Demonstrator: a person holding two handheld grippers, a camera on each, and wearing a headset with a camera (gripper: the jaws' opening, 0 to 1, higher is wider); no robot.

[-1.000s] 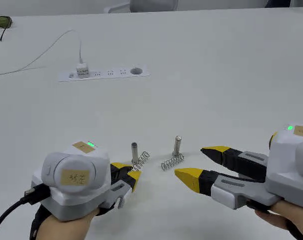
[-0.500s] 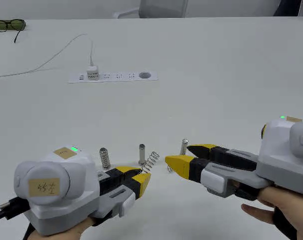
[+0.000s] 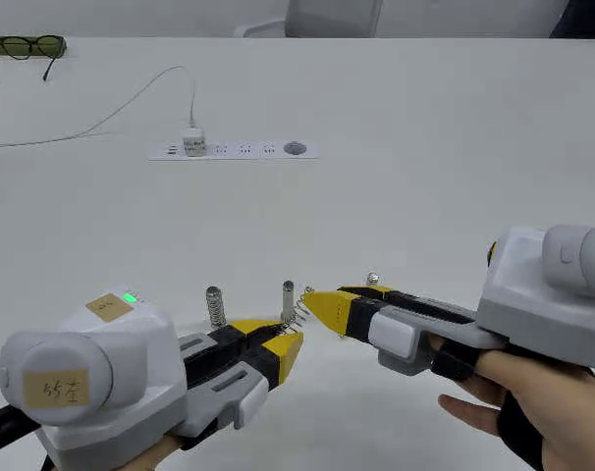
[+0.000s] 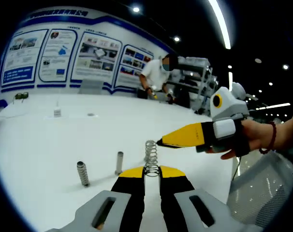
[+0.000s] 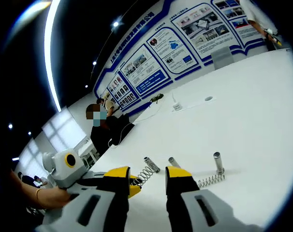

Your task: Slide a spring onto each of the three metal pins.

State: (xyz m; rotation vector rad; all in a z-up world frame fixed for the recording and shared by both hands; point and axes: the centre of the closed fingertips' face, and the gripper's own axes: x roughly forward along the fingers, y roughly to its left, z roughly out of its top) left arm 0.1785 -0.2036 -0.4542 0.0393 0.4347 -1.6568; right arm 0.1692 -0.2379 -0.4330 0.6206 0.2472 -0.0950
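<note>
Left gripper [image 4: 151, 172] clamped low end of spring [image 4: 150, 153]; bare pin [image 4: 119, 163] at its 9 o'clock. Right gripper [image 5: 148, 178] jaws apart, empty. Spring judged light, springy (buckles easily): hold near end coil.

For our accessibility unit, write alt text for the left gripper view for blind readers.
The left gripper pinches, with yellow-tipped black fingers, the bottom of a coiled metal spring over a white table. The right gripper points its yellow tip at the spring's top. Left of it stand a bare metal pin and a spring-covered pin.
</note>
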